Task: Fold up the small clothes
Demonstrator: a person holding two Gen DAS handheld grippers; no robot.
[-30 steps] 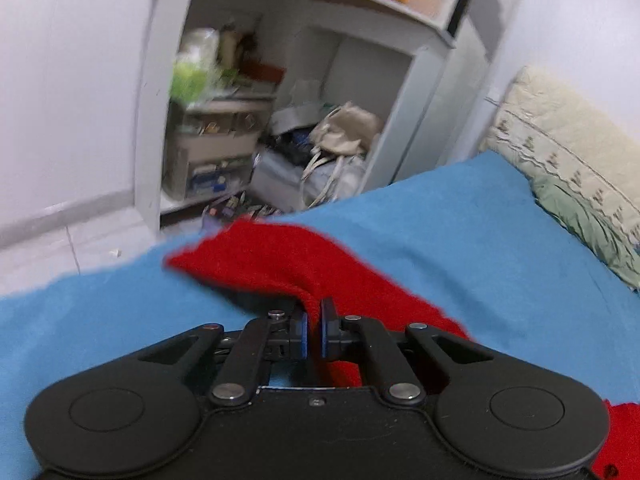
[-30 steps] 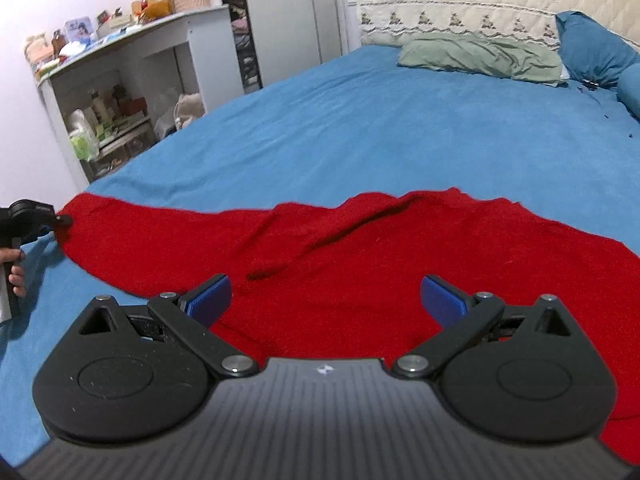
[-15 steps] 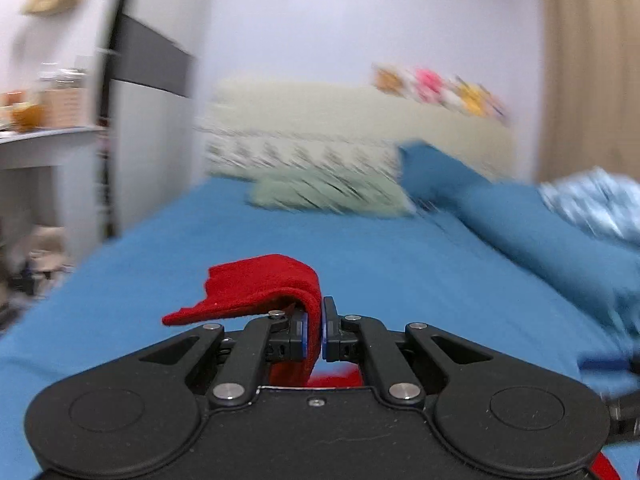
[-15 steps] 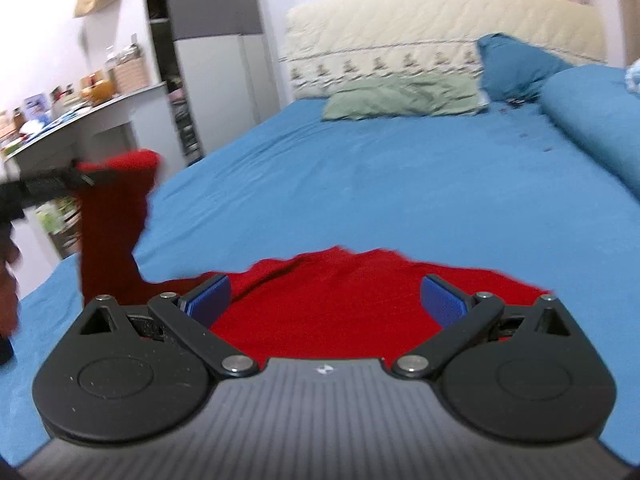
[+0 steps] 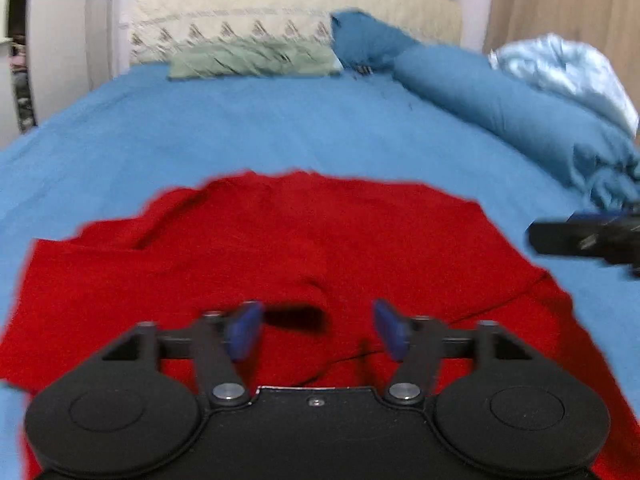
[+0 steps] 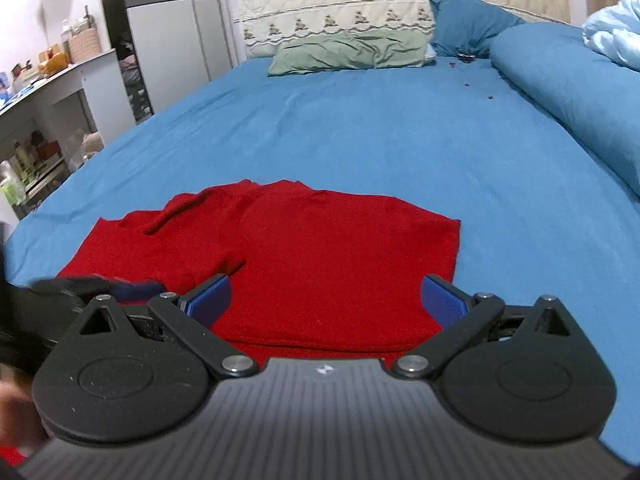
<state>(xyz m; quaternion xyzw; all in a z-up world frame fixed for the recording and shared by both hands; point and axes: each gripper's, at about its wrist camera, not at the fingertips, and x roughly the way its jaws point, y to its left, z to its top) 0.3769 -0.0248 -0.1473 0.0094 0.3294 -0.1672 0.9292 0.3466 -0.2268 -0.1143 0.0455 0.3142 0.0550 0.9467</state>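
Observation:
A red garment (image 5: 304, 240) lies on the blue bed sheet (image 5: 280, 128), with one side folded over onto the body; it also shows in the right wrist view (image 6: 320, 248). My left gripper (image 5: 316, 330) is open and empty just above the garment's near part. My right gripper (image 6: 326, 300) is open and empty above the garment's near edge. The right gripper shows at the right edge of the left wrist view (image 5: 588, 236), and the left gripper shows blurred at the left of the right wrist view (image 6: 92, 286).
A green pillow (image 6: 348, 54) and a cream headboard (image 6: 400, 0) are at the far end. A blue bolster (image 6: 576, 96) and a pale blue blanket (image 6: 616, 40) lie along the right. A white shelf unit with clutter (image 6: 44, 120) stands left of the bed.
My left gripper carried the garment's left end over onto the body, then opened and let it go. The right gripper stayed open and shifted slightly.

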